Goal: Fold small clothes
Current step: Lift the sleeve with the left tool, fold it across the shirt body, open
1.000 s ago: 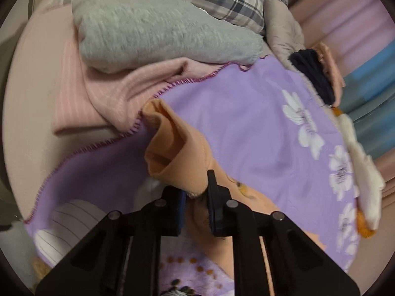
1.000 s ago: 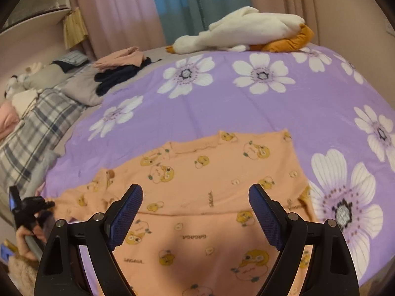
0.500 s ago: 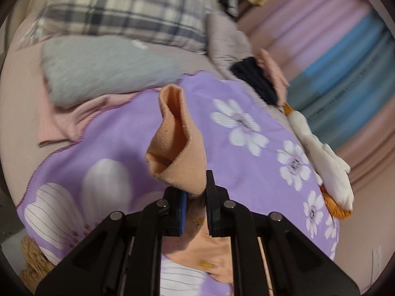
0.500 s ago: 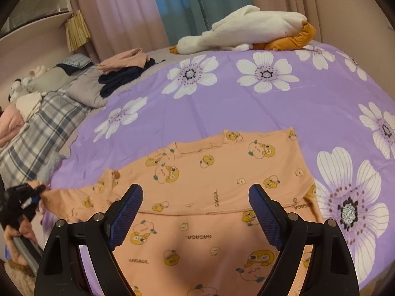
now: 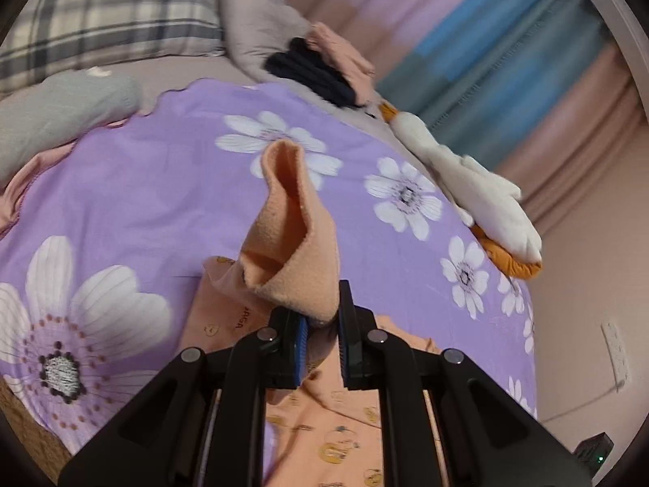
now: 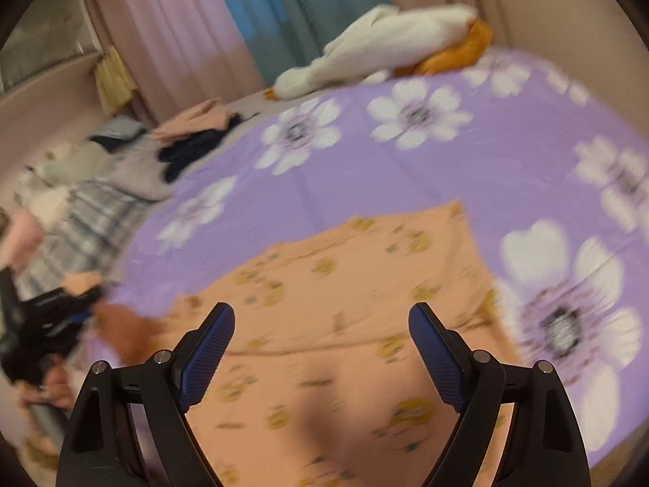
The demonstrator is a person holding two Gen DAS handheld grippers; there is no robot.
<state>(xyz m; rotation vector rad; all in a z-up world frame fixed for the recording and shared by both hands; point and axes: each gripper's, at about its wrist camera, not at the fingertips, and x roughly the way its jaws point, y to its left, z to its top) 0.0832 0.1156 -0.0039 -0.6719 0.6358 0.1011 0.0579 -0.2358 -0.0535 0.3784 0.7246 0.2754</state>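
Left gripper (image 5: 322,324): pinching a lifted corner of the orange cartoon-print fleece garment (image 5: 296,239).
Right gripper (image 6: 322,349): hovering with jaws spread wide, holding nothing.
Garment: lying mostly flat on the purple white-flowered bedspread (image 6: 507,170), near edge.
Far side: white-and-orange plush goose (image 6: 385,48) lying.

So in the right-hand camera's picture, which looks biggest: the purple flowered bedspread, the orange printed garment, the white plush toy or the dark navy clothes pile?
As they look in that view, largest first:
1. Purple flowered bedspread
2. Orange printed garment, though it lies nearest the camera, which flatters it
3. White plush toy
4. Dark navy clothes pile
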